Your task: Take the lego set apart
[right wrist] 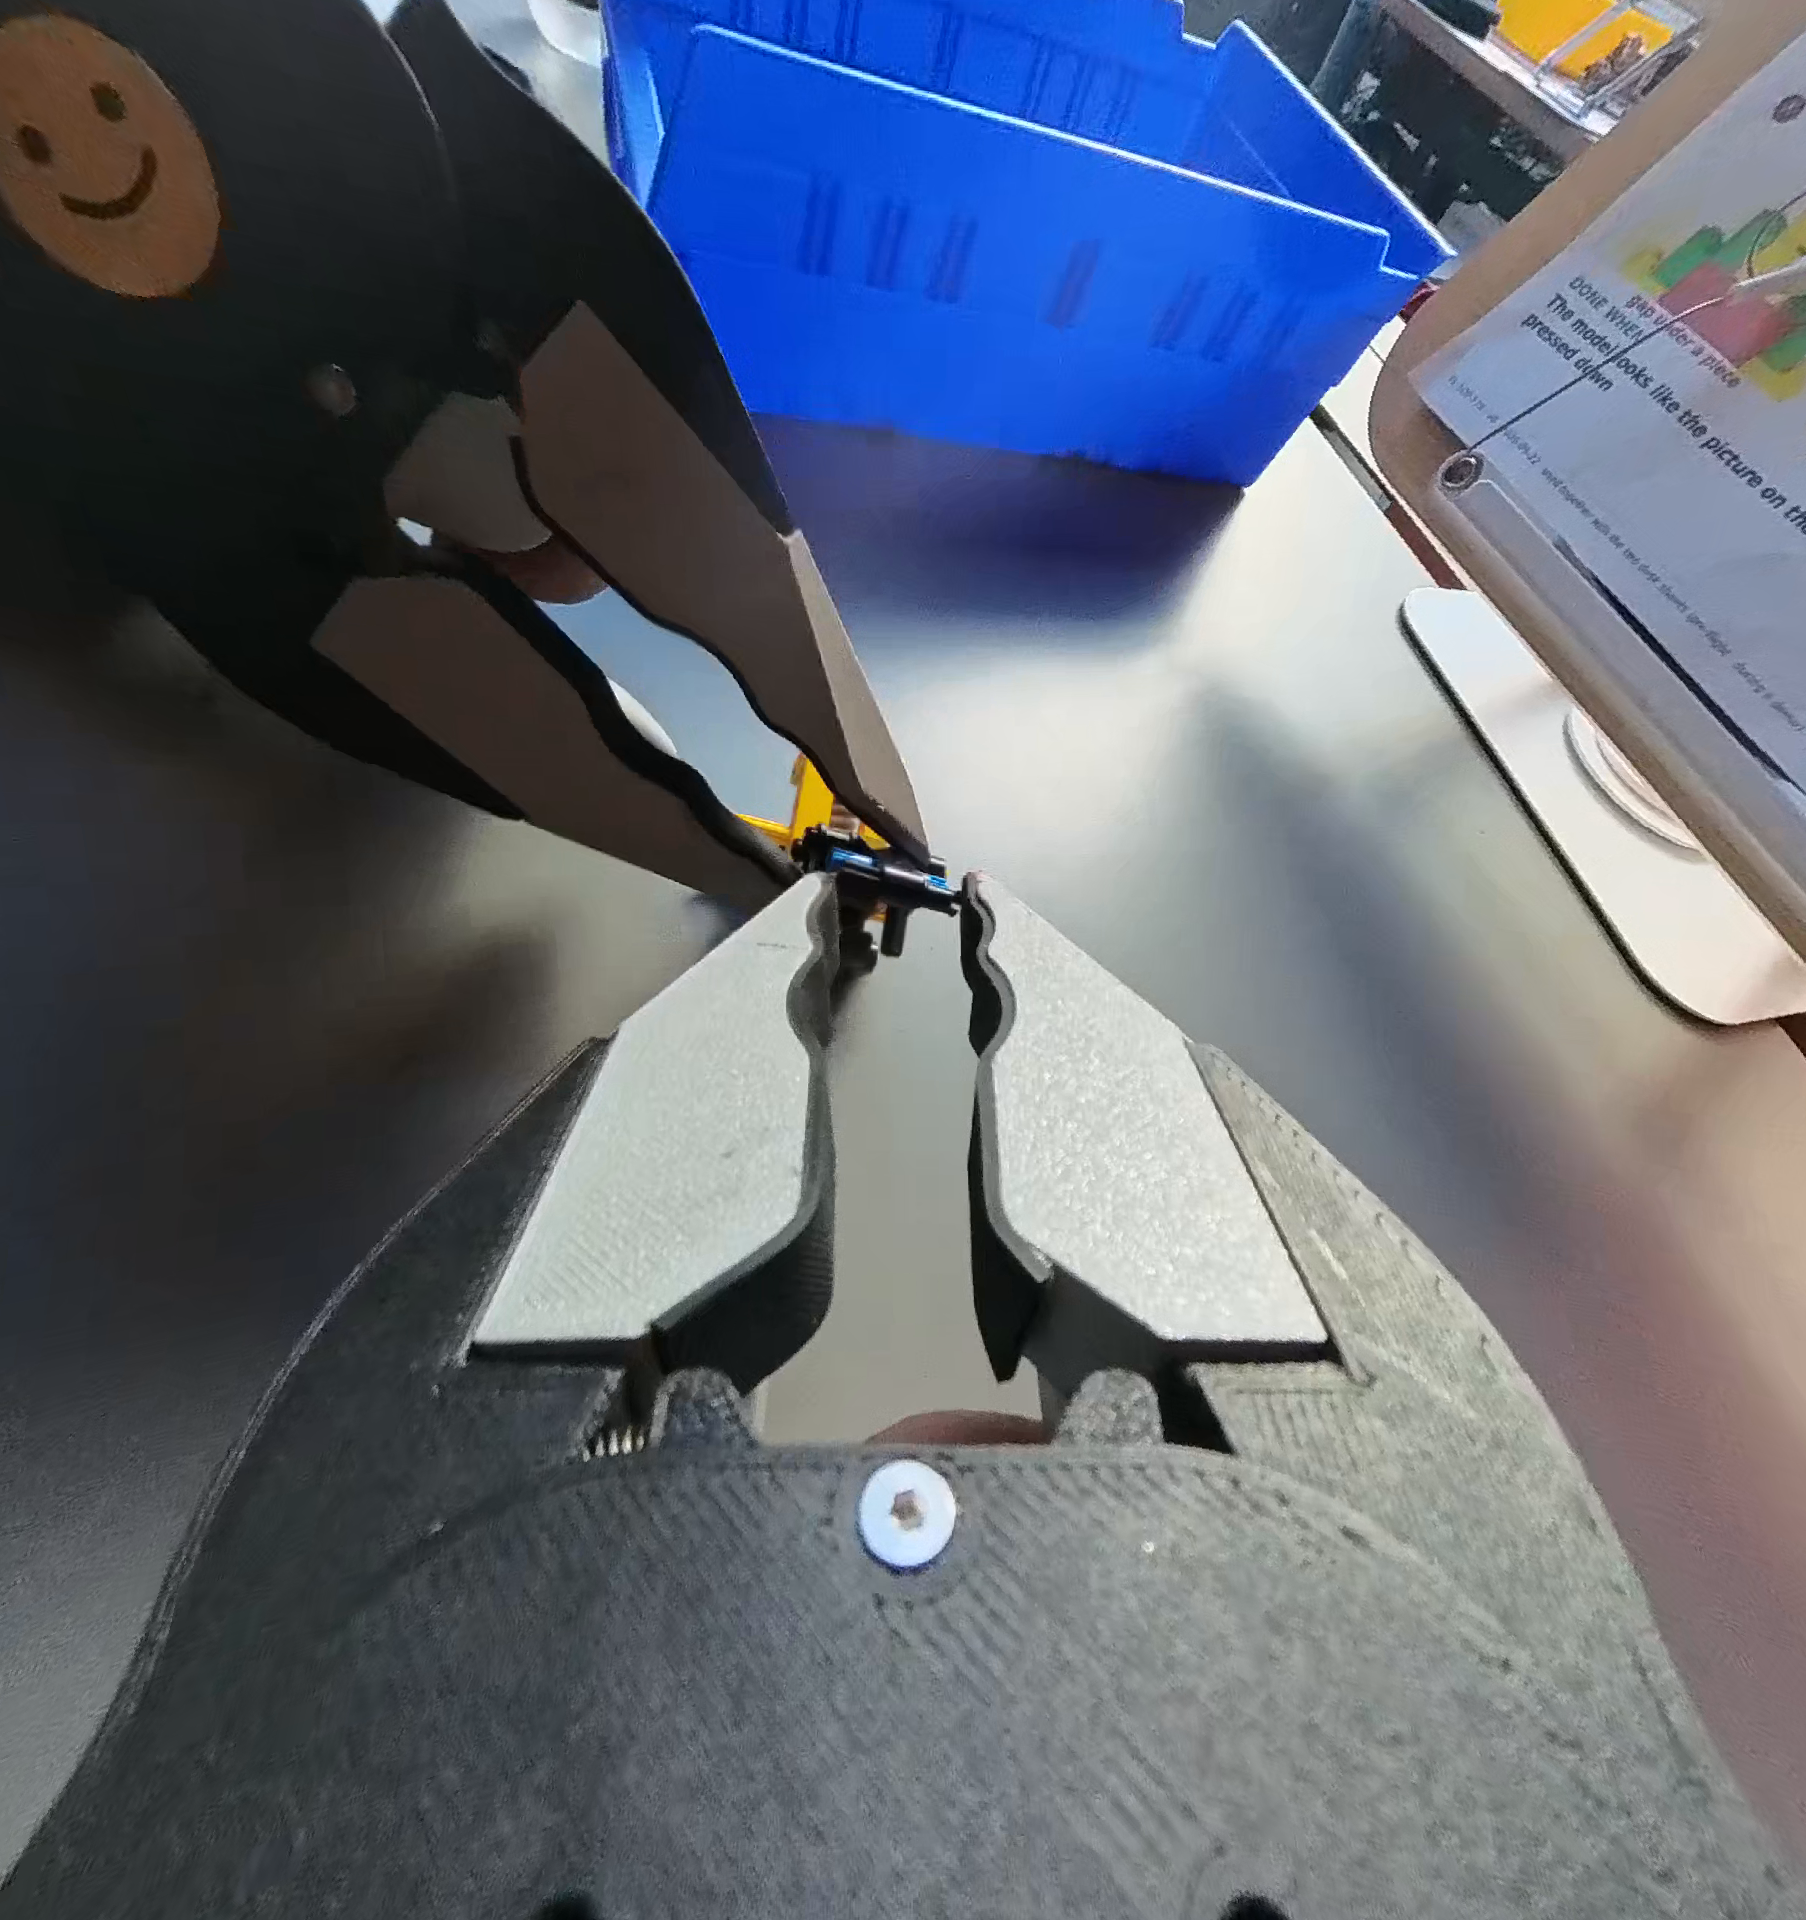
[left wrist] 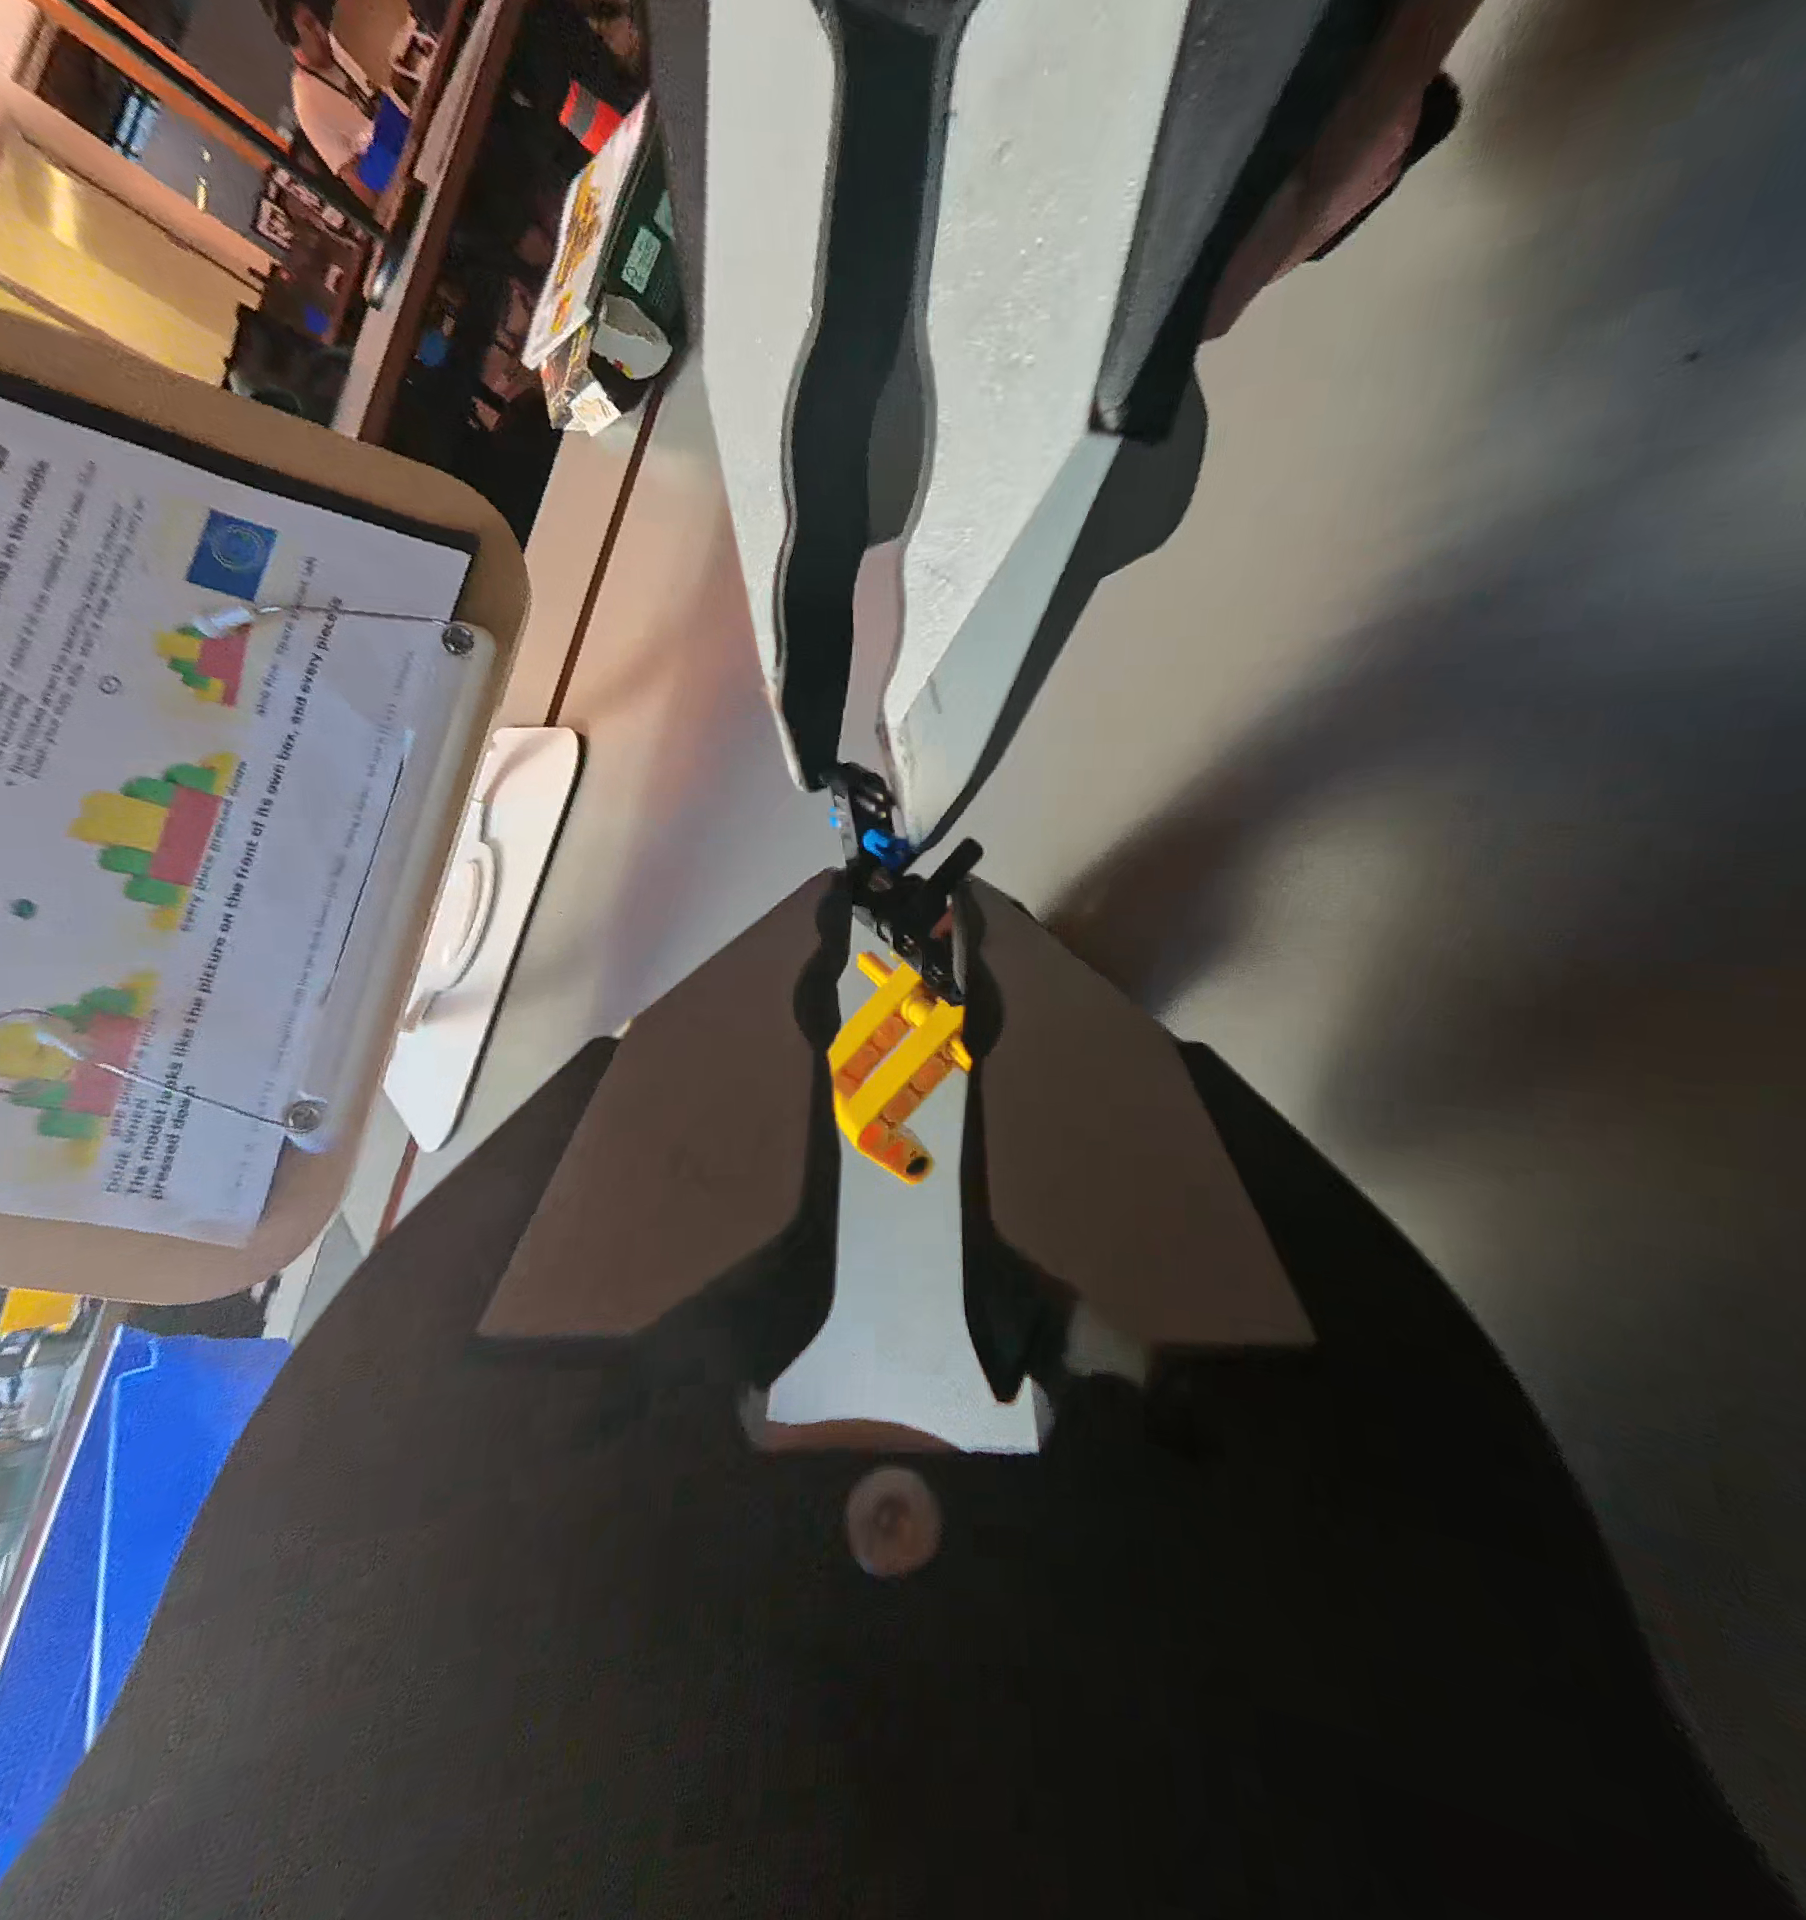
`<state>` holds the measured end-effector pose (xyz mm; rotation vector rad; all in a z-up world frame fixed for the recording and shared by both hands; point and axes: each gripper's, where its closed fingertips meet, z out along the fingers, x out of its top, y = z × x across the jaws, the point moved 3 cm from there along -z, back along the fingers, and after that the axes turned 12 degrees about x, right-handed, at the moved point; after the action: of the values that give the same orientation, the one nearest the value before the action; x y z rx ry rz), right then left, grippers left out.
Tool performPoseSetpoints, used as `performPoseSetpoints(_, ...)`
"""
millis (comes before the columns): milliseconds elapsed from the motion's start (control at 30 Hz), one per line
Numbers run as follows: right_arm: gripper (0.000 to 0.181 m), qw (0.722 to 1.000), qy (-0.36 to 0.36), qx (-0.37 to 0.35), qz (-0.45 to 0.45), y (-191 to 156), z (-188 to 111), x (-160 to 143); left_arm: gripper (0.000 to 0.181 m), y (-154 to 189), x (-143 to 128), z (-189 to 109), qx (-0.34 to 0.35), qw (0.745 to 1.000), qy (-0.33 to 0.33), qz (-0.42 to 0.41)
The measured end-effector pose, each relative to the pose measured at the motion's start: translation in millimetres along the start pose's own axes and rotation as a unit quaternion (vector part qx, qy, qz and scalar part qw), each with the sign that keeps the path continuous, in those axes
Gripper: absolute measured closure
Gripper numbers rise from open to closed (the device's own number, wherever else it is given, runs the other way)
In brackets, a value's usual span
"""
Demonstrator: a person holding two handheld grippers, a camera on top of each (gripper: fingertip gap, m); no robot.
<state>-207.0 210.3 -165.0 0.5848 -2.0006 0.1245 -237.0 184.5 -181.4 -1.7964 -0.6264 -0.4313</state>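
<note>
The small lego set is held in the air between both grippers, above the dark table (right wrist: 1138, 779). Its yellow part (left wrist: 897, 1051) lies between the dark fingers of my left gripper (left wrist: 899, 896), which is shut on it. Its black part with blue pins (left wrist: 868, 831) sticks out past those tips. My right gripper (right wrist: 894, 888), with grey fingers, is shut on that black part (right wrist: 878, 871). The right gripper enters the left wrist view from above (left wrist: 857, 790). The left gripper enters the right wrist view from the upper left (right wrist: 857, 831); the yellow part (right wrist: 811, 795) is mostly hidden behind it.
A blue bin (right wrist: 982, 260) stands behind the grippers; it also shows in the left wrist view (left wrist: 99, 1558). An instruction sheet on a tan board (left wrist: 151, 831) stands on a white base (right wrist: 1605, 779) to the right. Boxes and clutter (left wrist: 598, 260) lie at the table's far end. Left and right tips are no more than a few centimetres apart.
</note>
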Motion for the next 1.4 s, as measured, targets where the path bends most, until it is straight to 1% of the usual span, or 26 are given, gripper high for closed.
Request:
performPoseSetpoints(33, 0.161, 1.0, 0.003, 0.003, 0.001, 0, 0, 0, 0.165, 0, 0, 0, -0.004, 1.0, 0.005, 0.0)
performPoseSetpoints(133, 0.156, 1.0, 0.012, 0.015, -0.003, -2, 1, 1, 0.166, -1, -1, -1, -0.005, 1.0, 0.012, 0.0)
performPoseSetpoints(167, 0.158, 1.0, 0.009, 0.015, -0.011, -3, 0, 0, 0.166, -1, -1, -2, -0.004, 1.0, 0.016, 0.009)
performPoseSetpoints(267, 0.159, 0.999, -0.022, 0.0, -0.041, -2, 1, -6, 0.166, 1, -1, -5, -0.024, 0.999, 0.027, 0.004)
performPoseSetpoints(333, 0.159, 0.998, -0.029, -0.002, -0.056, -4, 2, -7, 0.166, 2, 4, -10, -0.055, 0.997, 0.041, -0.04)
performPoseSetpoints(400, 0.161, 0.999, -0.024, 0.013, -0.047, -7, 2, -6, 0.166, 0, 8, -13, -0.086, 0.989, 0.063, -0.098)
performPoseSetpoints(533, 0.166, 0.998, 0.019, 0.044, -0.037, -11, -4, 3, 0.165, -1, 5, -16, -0.129, 0.977, 0.084, -0.146)
performPoseSetpoints(633, 0.164, 0.996, 0.041, 0.069, -0.024, -14, -9, 7, 0.165, 3, 7, -23, -0.161, 0.971, 0.115, -0.138)
performPoseSetpoints(700, 0.167, 0.993, 0.05, 0.1, -0.049, -24, -11, 11, 0.165, 6, 8, -28, -0.176, 0.968, 0.127, -0.126)
performPoseSetpoints(733, 0.168, 0.991, 0.047, 0.107, -0.066, -29, -11, 11, 0.165, 7, 8, -30, -0.185, 0.966, 0.132, -0.12)
performPoseSetpoints(767, 0.172, 0.991, 0.041, 0.099, -0.079, -30, -12, 10, 0.166, 9, 9, -32, -0.191, 0.965, 0.135, -0.117)
performPoseSetpoints(833, 0.173, 0.992, 0.037, 0.089, -0.082, -29, -12, 12, 0.165, 9, 10, -34, -0.195, 0.964, 0.137, -0.118)
performPoseSetpoints(933, 0.175, 0.995, 0.033, 0.074, -0.052, -23, -9, 11, 0.165, 5, 7, -32, -0.186, 0.966, 0.126, -0.128)
performPoseSetpoints(1000, 0.178, 0.996, 0.034, 0.075, -0.035, -23, -9, 12, 0.165, 1, 5, -34, -0.184, 0.966, 0.125, -0.133)
performPoseSetpoints(1033, 0.179, 0.996, 0.035, 0.077, -0.03, -23, -9, 12, 0.164, -3, 4, -35, -0.179, 0.967, 0.121, -0.133)
performPoseSetpoints(1100, 0.18, 0.995, 0.044, 0.091, -0.015, -25, -9, 15, 0.156, -9, 3, -39, -0.175, 0.967, 0.122, -0.14)
performPoseSetpoints(1233, 0.18, 0.993, 0.049, 0.104, -0.016, -28, -9, 16, 0.16, -3, 10, -44, -0.208, 0.957, 0.127, -0.155)
performPoseSetpoints(1267, 0.18, 0.993, 0.05, 0.11, -0.014, -30, -9, 16, 0.157, -3, 12, -47, -0.218, 0.954, 0.133, -0.16)
performPoseSetpoints(1400, 0.18, 0.991, 0.045, 0.126, -0.013, -36, -5, 16, 0.156, -16, 16, -58, -0.26, 0.926, 0.149, -0.232)
